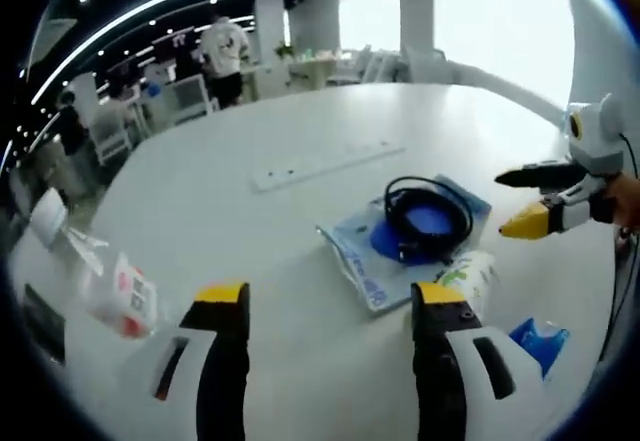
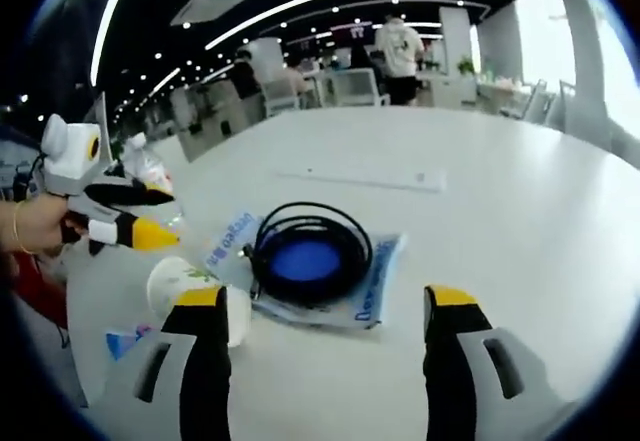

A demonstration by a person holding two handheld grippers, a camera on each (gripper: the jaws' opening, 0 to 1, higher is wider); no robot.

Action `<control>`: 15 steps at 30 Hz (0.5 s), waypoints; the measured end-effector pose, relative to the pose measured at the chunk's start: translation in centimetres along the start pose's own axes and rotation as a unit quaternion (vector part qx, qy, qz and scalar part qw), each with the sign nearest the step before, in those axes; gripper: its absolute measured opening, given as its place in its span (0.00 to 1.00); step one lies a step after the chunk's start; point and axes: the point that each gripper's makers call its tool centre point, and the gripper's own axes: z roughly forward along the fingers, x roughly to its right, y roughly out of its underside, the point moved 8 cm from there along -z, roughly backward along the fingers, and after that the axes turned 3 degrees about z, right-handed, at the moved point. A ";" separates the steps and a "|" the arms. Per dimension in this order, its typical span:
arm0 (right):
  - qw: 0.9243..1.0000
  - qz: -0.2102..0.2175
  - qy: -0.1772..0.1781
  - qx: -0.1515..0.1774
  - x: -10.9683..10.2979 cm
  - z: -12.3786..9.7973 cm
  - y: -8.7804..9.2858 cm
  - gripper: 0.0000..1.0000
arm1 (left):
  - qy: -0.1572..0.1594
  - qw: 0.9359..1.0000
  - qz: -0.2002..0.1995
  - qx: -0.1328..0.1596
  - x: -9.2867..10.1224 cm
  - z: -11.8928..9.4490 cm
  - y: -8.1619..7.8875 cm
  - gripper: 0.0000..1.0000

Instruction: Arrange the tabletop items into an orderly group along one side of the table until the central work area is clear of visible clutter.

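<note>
Both grippers' jaws spread; left gripper view adds clear bottle beside black cable.

An open office: dark ceiling with curved light strips, bright windows, white chairs beyond the round white tabletop.

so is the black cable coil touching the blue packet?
Touching. The right gripper view shows the black cable coil lying flat on top of the blue packet, no gap between them.

Both views low over table, facing – sharing coiled cable
</note>
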 end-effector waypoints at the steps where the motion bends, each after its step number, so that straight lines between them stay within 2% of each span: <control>1: 1.000 -0.011 -0.006 0.000 -0.4 -0.1 -0.1 0.82 | 0.002 1.000 -0.005 0.000 0.0 -0.2 0.0 0.69; 2: 1.000 -0.016 -0.008 -0.001 -0.5 -0.2 -0.1 0.84 | 0.005 1.000 -0.010 0.004 0.1 -0.6 0.1 0.73; 3: 0.999 -0.039 -0.022 -0.005 -1.1 -0.3 -0.2 0.86 | 0.008 1.000 -0.011 0.005 0.1 -0.9 0.1 0.77; 6: 0.998 -0.051 -0.034 -0.009 -1.9 -0.4 -0.2 0.91 | 0.012 1.000 -0.006 0.010 0.3 -1.7 0.3 0.85; 8: 0.996 -0.075 -0.051 -0.013 -2.9 -0.7 -0.3 0.93 | 0.012 1.000 -0.004 0.012 0.3 -2.3 0.8 0.95; 10: 0.994 -0.092 -0.062 -0.017 -3.5 -0.9 -0.4 0.94 | 0.015 1.000 -0.005 0.013 0.2 -2.6 1.1 0.99; 15: 0.986 -0.120 -0.109 -0.029 -5.2 -1.1 -0.5 0.99 | 0.027 1.000 0.000 0.014 0.5 -3.7 1.6 0.99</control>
